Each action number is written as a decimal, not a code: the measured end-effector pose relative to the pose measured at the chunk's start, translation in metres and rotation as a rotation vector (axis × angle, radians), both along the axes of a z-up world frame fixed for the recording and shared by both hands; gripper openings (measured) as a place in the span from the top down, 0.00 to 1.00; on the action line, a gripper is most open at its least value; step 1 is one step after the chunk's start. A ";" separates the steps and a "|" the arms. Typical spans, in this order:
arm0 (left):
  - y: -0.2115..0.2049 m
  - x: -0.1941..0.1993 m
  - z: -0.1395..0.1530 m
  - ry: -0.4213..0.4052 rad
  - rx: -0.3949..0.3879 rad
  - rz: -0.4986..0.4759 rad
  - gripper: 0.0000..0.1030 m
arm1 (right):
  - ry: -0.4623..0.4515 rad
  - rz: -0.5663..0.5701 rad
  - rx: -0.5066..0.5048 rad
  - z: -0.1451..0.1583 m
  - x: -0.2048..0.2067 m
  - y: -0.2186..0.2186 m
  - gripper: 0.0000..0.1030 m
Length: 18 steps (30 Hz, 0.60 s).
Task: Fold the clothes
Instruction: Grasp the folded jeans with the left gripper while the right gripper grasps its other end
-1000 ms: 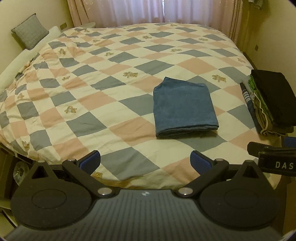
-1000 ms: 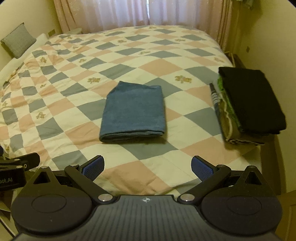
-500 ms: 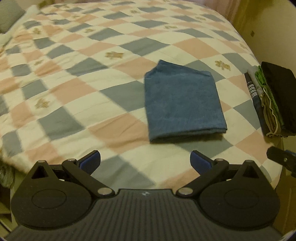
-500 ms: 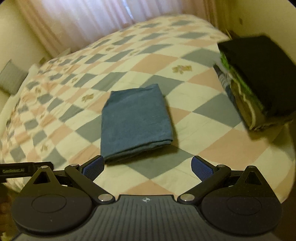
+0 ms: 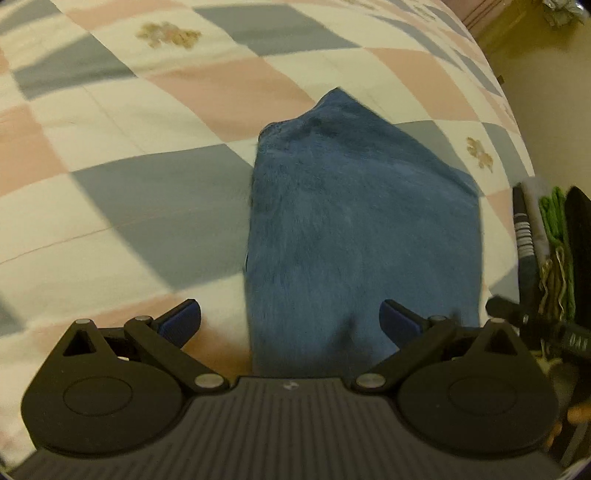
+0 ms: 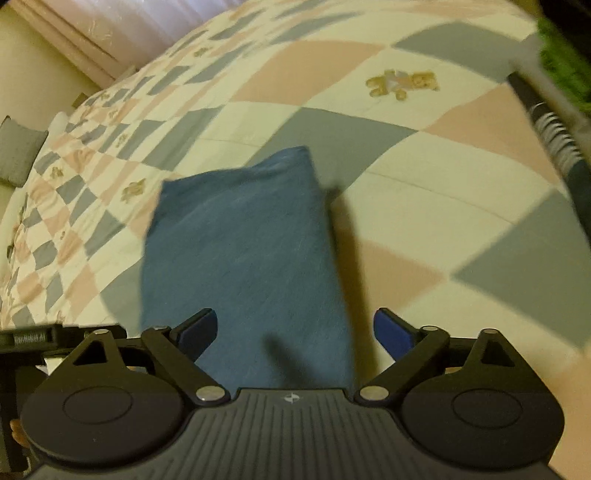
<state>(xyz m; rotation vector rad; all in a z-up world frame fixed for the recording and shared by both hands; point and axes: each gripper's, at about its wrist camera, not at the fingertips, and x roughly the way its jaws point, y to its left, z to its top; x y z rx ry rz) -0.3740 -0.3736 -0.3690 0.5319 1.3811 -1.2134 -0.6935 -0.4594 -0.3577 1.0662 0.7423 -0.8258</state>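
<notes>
A folded blue rectangle of soft cloth (image 5: 362, 236) is seen lying flat on the bed's quilt of pink, grey and cream diamonds (image 5: 155, 206), filling the centre and lower centre of the left wrist view. The left gripper (image 5: 290, 323) is held low over the cloth's near end with its blue-padded fingers (image 5: 181, 321) spread wide; the left pad is seen over bare quilt and the right pad over the cloth, and nothing is pinched between them.

In the right wrist view the same folded cloth (image 6: 243, 266) is placed at centre left of the frame, its near end hidden behind the gripper body. The right gripper (image 6: 295, 330) is likewise held wide apart, its left pad over the cloth and its right pad over the quilt (image 6: 443, 229), with nothing gripped. Whether either pad is actually touching the fabric cannot be told, since both views are blurred.

A stack of folded clothes (image 5: 550, 251) (striped, green and black layers can be made out) is seen at the right edge of the left wrist view, near the blue cloth but apart from it. A grey cushion (image 6: 16, 151) is seen at the far left edge of the right wrist view, and pale curtains (image 6: 122, 26) at the top left.
</notes>
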 end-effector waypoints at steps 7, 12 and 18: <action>-0.024 0.016 -0.055 0.196 -0.010 0.035 0.01 | -0.192 0.033 0.187 -0.062 -0.003 -0.038 0.05; -0.034 0.014 -0.060 0.248 -0.079 0.002 0.14 | -0.278 0.081 0.236 -0.080 0.007 -0.046 0.14; -0.029 0.039 -0.049 0.302 -0.077 -0.024 0.42 | -0.345 0.045 0.306 -0.065 -0.007 -0.036 0.43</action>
